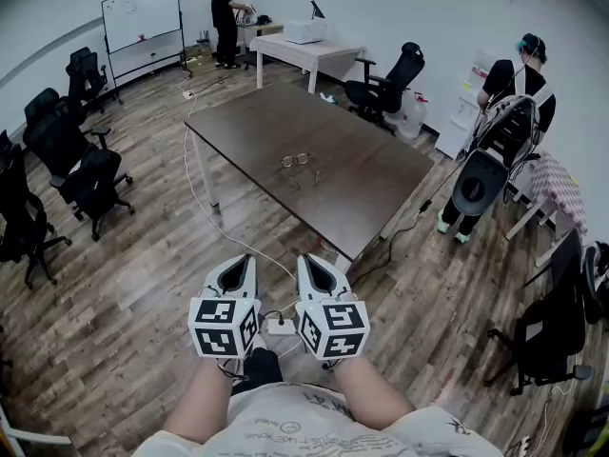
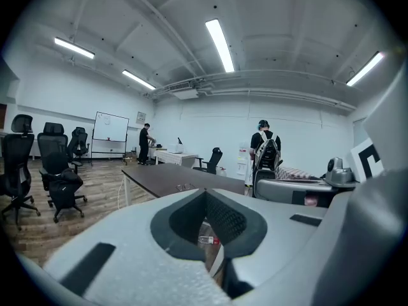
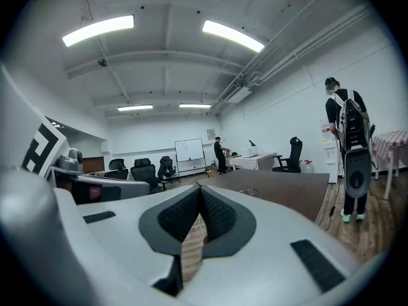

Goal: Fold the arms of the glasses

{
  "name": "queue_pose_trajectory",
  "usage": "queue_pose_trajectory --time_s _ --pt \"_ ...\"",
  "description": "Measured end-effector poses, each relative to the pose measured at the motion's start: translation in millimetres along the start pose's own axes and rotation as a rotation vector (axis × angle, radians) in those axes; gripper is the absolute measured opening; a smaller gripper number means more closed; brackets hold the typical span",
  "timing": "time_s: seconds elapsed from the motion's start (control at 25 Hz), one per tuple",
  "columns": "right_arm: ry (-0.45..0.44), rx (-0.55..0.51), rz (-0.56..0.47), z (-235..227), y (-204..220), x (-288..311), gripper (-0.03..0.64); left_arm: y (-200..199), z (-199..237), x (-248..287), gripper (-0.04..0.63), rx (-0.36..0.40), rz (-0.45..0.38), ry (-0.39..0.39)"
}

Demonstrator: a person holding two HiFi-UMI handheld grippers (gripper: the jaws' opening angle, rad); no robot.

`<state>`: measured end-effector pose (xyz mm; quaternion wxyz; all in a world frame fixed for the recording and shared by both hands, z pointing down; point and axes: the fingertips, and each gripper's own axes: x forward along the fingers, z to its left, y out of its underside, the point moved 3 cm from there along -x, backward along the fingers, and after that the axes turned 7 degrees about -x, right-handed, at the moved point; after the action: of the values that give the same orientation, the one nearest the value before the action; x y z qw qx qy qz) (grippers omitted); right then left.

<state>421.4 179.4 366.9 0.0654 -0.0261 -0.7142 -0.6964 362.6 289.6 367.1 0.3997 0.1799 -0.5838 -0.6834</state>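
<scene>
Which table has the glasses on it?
The big dark brown table in the middle of the room: the glasses lie on its top. The white table by the far wall carries a white box instead.

Dark brown table (image 1: pixel 362 193), white legs, stands on a wood-plank floor (image 1: pixel 124 293). On top: glasses (image 1: pixel 297 160) — roughly mid-table, well in from every edge; too small to read how the arms sit. On the floor, a white cable (image 1: pixel 187 146) runs past the table's left end to a power strip (image 1: pixel 281 327).

Dark brown table (image 1: pixel 357 187), wood-plank floor (image 1: pixel 133 303)
</scene>
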Motion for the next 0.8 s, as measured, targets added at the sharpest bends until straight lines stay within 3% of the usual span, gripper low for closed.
queue_pose_trajectory --time_s 0.4,0.8 --pt "0.007 -0.005 0.045 5 -19 99 0.014 -36 66 65 0.014 -0.036 0.024 0.023" --pt "0.073 0.008 0.059 -5 -31 190 0.014 -73 118 141 0.014 -0.021 0.035 0.110"
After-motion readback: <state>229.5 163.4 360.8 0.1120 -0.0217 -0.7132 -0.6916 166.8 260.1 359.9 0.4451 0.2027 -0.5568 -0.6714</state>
